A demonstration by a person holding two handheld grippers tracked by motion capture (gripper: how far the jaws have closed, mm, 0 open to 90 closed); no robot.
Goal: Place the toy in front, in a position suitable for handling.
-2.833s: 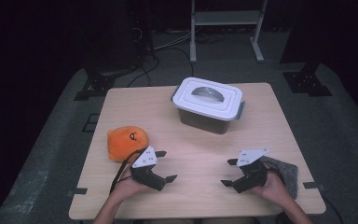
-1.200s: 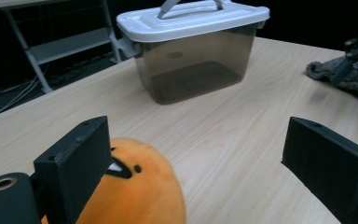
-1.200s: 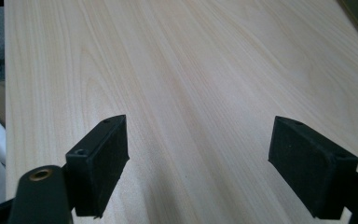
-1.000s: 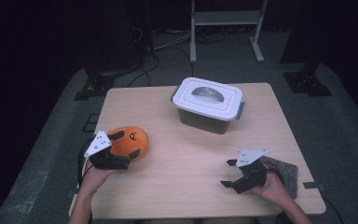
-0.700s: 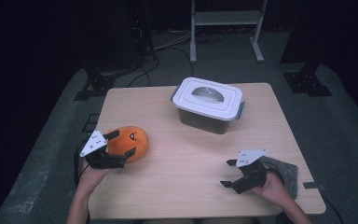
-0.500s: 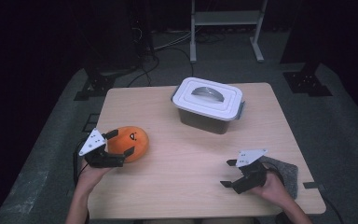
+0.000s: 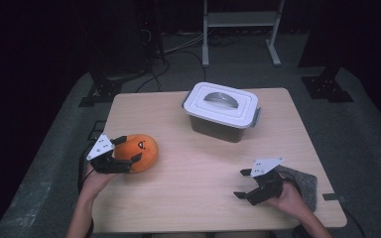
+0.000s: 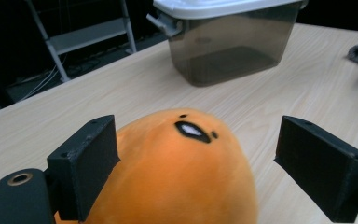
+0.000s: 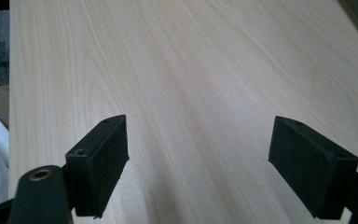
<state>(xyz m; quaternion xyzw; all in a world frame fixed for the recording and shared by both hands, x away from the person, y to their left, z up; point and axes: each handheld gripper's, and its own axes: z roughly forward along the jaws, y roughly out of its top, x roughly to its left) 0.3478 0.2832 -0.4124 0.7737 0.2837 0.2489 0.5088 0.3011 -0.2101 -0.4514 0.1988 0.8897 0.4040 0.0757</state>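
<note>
We see an orange plush toy (image 7: 138,151) with a small black and white mark, a grey box (image 7: 222,122) with a white lid (image 7: 222,102), and a pale wooden table (image 7: 193,173).

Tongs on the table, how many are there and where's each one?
2. The left tongs sit at the table's left edge, jaws open around the orange plush. The right tongs rest open near the front right, beside a grey cloth.

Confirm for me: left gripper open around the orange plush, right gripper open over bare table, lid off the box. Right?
Not quite: the white lid is on the box, as the high view shows. The left gripper is open around the orange plush, and the right gripper is open over bare table.
</note>
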